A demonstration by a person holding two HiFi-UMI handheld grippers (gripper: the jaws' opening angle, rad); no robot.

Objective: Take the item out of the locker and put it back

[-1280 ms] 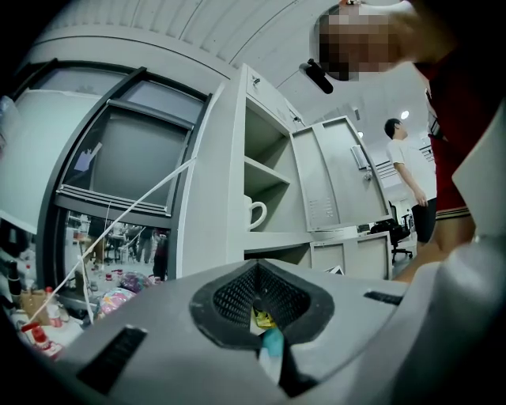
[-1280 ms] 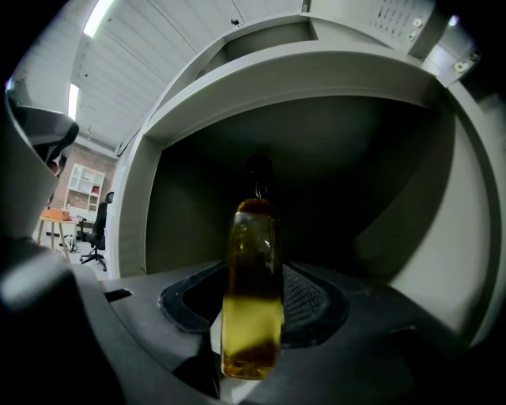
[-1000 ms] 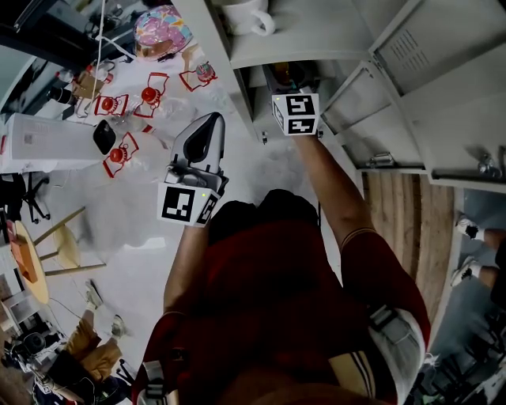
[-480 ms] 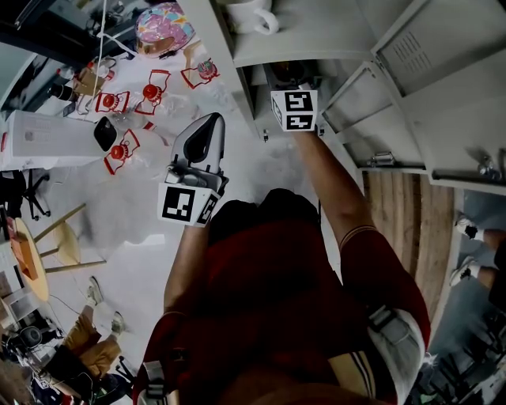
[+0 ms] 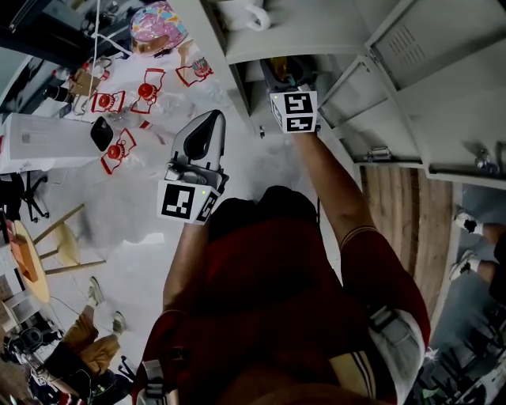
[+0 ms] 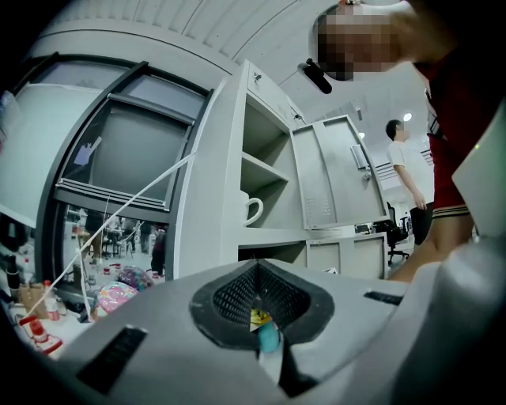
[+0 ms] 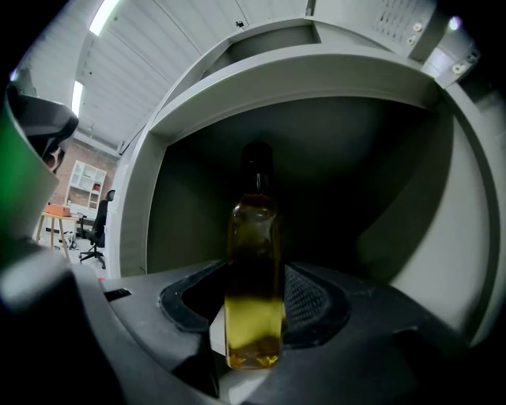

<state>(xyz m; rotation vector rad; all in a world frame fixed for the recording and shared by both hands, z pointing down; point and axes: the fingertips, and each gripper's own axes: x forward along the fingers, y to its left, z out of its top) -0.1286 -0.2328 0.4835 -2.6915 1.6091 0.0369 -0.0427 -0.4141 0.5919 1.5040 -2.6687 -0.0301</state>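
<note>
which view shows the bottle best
The right gripper view: the bottle stands upright, centre frame, its whole length visible inside the locker. The head view catches only a yellowish sliver of it; the left gripper view does not show it.

The locker point(image 5: 316, 35) is grey metal, split by flat shelves, and its doors stand open. On its upper shelf point(image 5: 300, 39) a white mug point(image 5: 239, 14) stands upright near the left wall, handle toward the opening. In the locker's compartment just below that shelf, a bottle point(image 7: 253, 261) of yellow liquid is upright between the jaws of the right claw point(image 7: 254, 312); whether its base rests on the compartment floor cannot be told. Left of the locker spreads a pale surface point(image 5: 150, 213), counter or floor I cannot tell. It carries several red-and-white pieces point(image 5: 111, 103), a pink patterned bundle point(image 5: 158, 24), a long white box point(image 5: 47, 141) and a small black object point(image 5: 102, 134). Right of the locker runs a strip of wooden floor point(image 5: 399, 229).
</note>
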